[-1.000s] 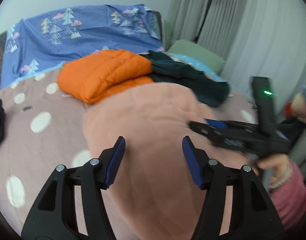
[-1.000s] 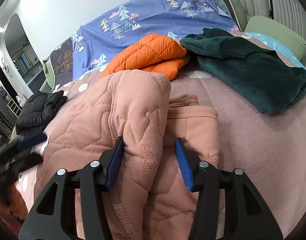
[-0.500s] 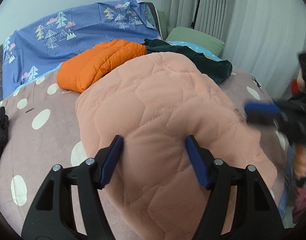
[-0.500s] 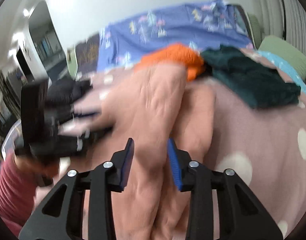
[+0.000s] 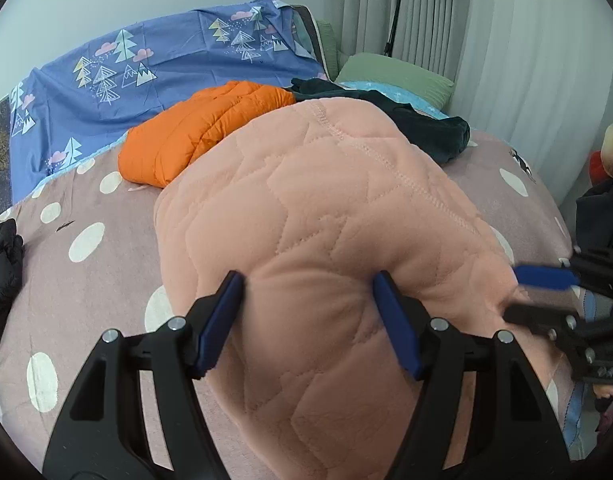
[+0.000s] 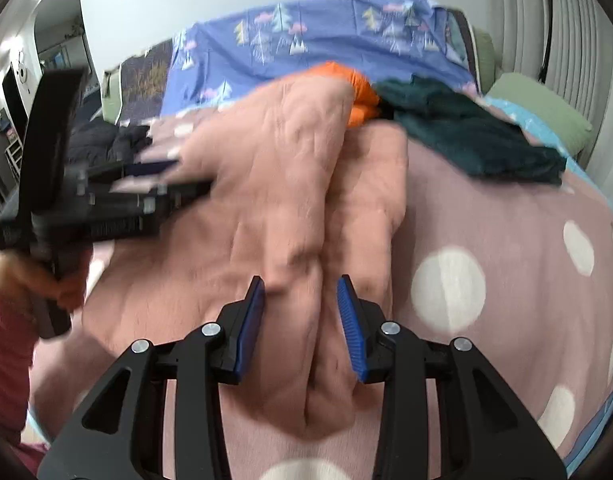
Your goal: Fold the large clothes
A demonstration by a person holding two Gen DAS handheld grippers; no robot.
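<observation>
We saw peach quilted fleece garment (image 5: 326, 208) heaped on pink dotted bed (image 5: 86, 264). Left tool (image 5: 306, 320) wide, straddling fold, grip unclear. Right tool (image 6: 300, 320) half-closed round bunched fabric. We judged it soft, bulky, light; best pinched at edges.

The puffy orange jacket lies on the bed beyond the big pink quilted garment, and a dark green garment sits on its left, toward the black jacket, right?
Not quite. The dark green garment lies to the right of the orange jacket, toward the curtains, not toward the black jacket at the left edge. The left wrist view shows this. The orange jacket does lie beyond the pink quilted garment.
</observation>
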